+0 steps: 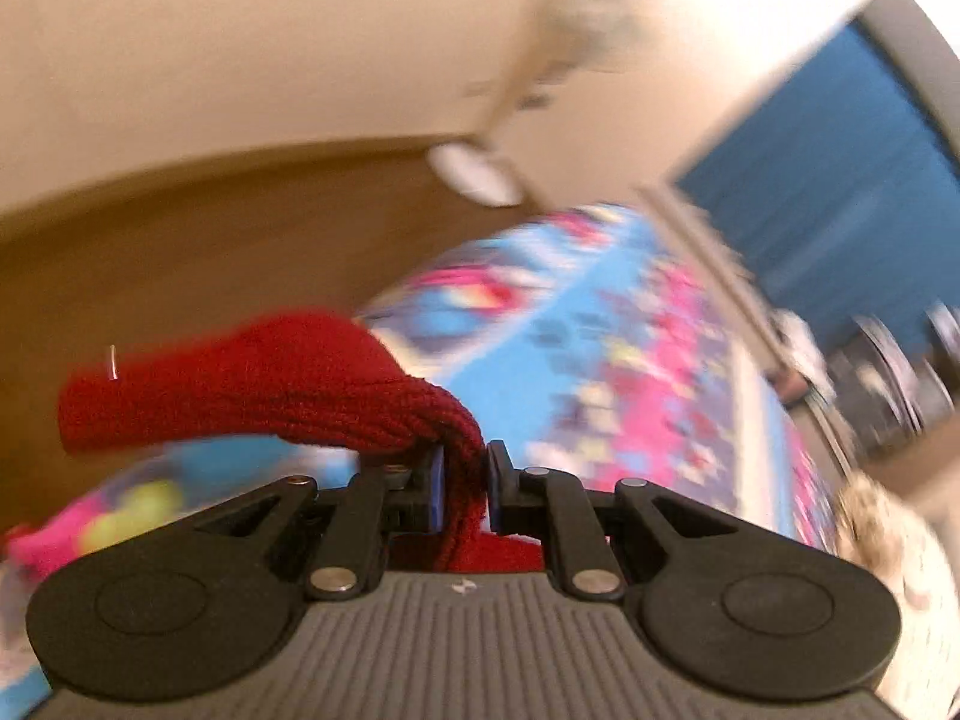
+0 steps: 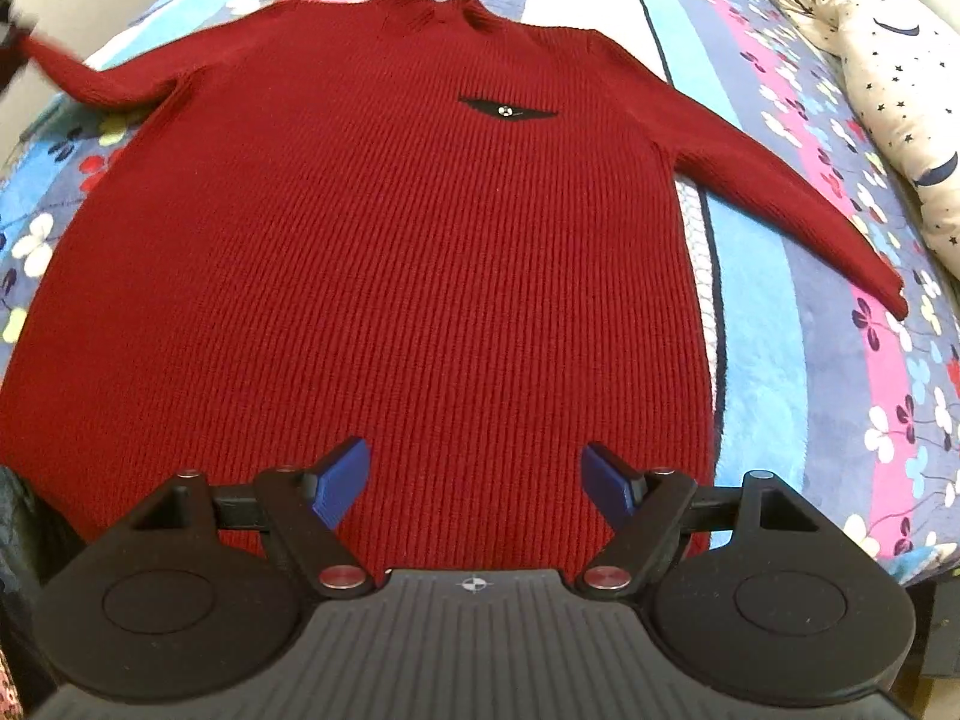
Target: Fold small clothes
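Observation:
A dark red knit sweater (image 2: pixel 372 252) lies flat, front up, on a flowered bedspread (image 2: pixel 840 360), with a small black badge (image 2: pixel 507 111) on its chest. Its right sleeve (image 2: pixel 798 198) stretches out flat. Its left sleeve (image 2: pixel 90 81) is lifted off the bed at the far left. In the blurred left wrist view my left gripper (image 1: pixel 467 483) is shut on that sleeve's cuff (image 1: pixel 270 384), which flops over to the left. My right gripper (image 2: pixel 477 480) hangs open above the sweater's lower hem, nothing between its blue pads (image 2: pixel 342 480).
A white pillow with dark stars (image 2: pixel 888 96) lies at the bed's right edge. The left wrist view shows brown floor (image 1: pixel 210 252), a cream wall, a blurred fan stand (image 1: pixel 480 171) and a blue panel (image 1: pixel 840 180) beyond the bed.

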The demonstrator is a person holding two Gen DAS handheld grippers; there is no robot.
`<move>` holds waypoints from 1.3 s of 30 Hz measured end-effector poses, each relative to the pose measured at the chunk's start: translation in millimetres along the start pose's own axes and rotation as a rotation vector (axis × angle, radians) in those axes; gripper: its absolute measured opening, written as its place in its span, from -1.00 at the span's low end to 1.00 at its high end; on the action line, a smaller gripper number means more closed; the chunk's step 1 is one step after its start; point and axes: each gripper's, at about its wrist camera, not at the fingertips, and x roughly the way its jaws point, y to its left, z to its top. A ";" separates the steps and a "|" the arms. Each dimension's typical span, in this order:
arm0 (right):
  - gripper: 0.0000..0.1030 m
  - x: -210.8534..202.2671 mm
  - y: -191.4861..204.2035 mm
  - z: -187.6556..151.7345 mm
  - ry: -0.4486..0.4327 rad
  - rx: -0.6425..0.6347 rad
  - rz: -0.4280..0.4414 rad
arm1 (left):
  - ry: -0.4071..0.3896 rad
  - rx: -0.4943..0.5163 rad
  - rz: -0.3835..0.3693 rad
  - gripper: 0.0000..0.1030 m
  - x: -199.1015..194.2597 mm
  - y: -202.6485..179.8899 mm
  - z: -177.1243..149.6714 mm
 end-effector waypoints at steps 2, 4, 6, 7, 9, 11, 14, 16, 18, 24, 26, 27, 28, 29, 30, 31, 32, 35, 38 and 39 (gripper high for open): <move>0.54 2.0 -8.2 -3.4 -0.001 0.013 0.004 | 0.002 0.135 -0.088 -0.72 3.6 -68.6 -23.9; 0.54 4.6 -18.8 -6.5 0.000 0.033 -0.003 | 0.070 0.257 -0.194 -0.71 13.1 -124.9 -63.6; 0.54 7.4 -35.4 -11.1 0.007 0.072 -0.021 | 0.212 0.371 -0.312 -0.65 33.4 -170.6 -122.2; 0.54 9.4 -44.2 -12.9 0.015 0.095 -0.027 | 0.279 0.431 -0.346 -0.44 44.8 -185.0 -151.4; 0.54 14.5 -61.7 -16.8 0.038 0.142 -0.038 | 0.442 0.535 -0.319 0.20 75.3 -197.3 -208.7; 0.54 18.0 -76.2 -18.4 0.044 0.179 -0.036 | 0.561 0.508 -0.259 0.21 94.3 -179.1 -234.2; 0.54 26.9 -89.2 -12.8 0.026 0.201 -0.019 | 0.554 0.345 -0.239 0.29 90.1 -128.6 -206.7; 0.54 36.4 -94.2 -0.3 0.000 0.205 -0.007 | 0.463 0.316 -0.193 0.48 83.0 -105.6 -175.5; 0.54 45.0 -98.1 19.8 -0.043 0.225 0.009 | 0.384 0.298 -0.130 0.55 79.8 -87.3 -143.1; 0.52 71.7 -120.3 100.3 -0.229 0.424 0.208 | 0.337 0.260 0.000 0.59 97.0 -67.7 -95.1; 0.52 90.2 -130.0 134.1 -0.271 0.489 0.240 | 0.345 0.288 0.002 0.59 95.9 -66.3 -96.1; 0.52 102.1 -134.8 153.5 -0.281 0.523 0.254 | 0.355 0.309 -0.002 0.59 95.7 -68.2 -98.6; 0.52 114.2 -140.1 173.0 -0.284 0.554 0.252 | 0.367 0.329 -0.007 0.61 99.3 -71.7 -103.6; 0.52 125.9 -143.8 188.6 -0.287 0.581 0.237 | 0.382 0.356 -0.002 0.61 99.5 -76.2 -111.1; 0.52 139.0 -146.7 203.6 -0.281 0.594 0.217 | 0.388 0.374 0.011 0.61 108.9 -76.8 -111.7; 0.52 152.5 -147.4 216.7 -0.266 0.592 0.193 | 0.390 0.393 0.021 0.63 109.9 -78.4 -117.4; 0.52 167.0 -146.7 228.2 -0.250 0.594 0.160 | 0.394 0.410 0.028 0.63 112.0 -82.4 -121.8; 0.51 200.5 -139.3 249.2 -0.188 0.563 0.126 | 0.418 0.433 0.041 0.67 128.6 -85.2 -129.5; -0.69 208.6 -121.6 255.3 -0.190 0.462 0.092 | 0.438 0.442 0.072 0.67 143.2 -83.3 -135.5; -0.72 201.3 -114.1 254.8 -0.219 0.408 0.067 | 0.431 0.449 0.088 0.68 145.9 -82.5 -136.6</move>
